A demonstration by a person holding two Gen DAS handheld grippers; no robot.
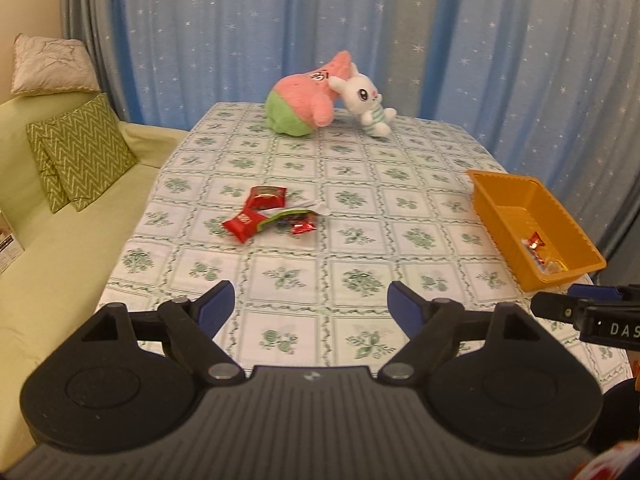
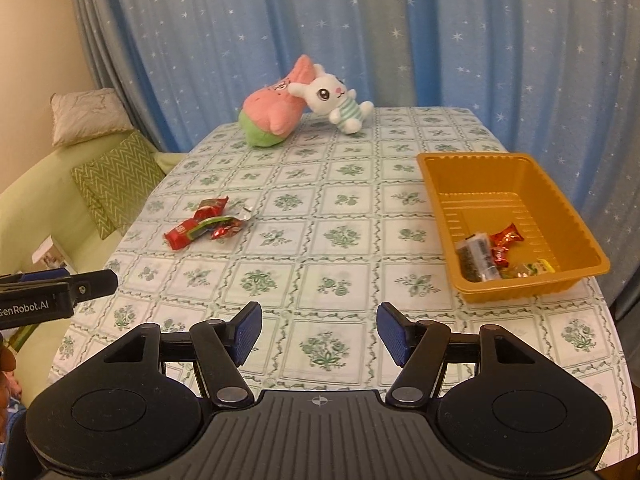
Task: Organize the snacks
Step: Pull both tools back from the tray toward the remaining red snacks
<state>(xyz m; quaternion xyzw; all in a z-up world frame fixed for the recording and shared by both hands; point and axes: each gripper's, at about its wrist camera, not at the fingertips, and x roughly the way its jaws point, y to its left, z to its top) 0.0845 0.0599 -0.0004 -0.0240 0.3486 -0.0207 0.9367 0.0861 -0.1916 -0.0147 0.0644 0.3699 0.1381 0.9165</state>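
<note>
A small pile of snack packets lies on the tablecloth: a red packet (image 1: pixel 267 197), a red bar (image 1: pixel 242 225), a green-edged packet (image 1: pixel 286 216) and a small red candy (image 1: pixel 303 227). The pile also shows in the right wrist view (image 2: pixel 204 222). An orange tray (image 1: pixel 560 216) (image 2: pixel 452 184) stands at the right and holds a dark packet (image 2: pixel 476 258), a red candy (image 2: pixel 505 240) and a yellowish packet (image 2: pixel 528 269). My left gripper (image 1: pixel 310 308) is open and empty, near the table's front edge. My right gripper (image 2: pixel 319 330) is open and empty, left of the tray.
A pink and green plush (image 1: pixel 302 98) and a white bunny plush (image 1: pixel 366 100) lie at the table's far edge before a blue starry curtain (image 1: pixel 240 32). A green sofa with cushions (image 1: pixel 80 152) stands left of the table.
</note>
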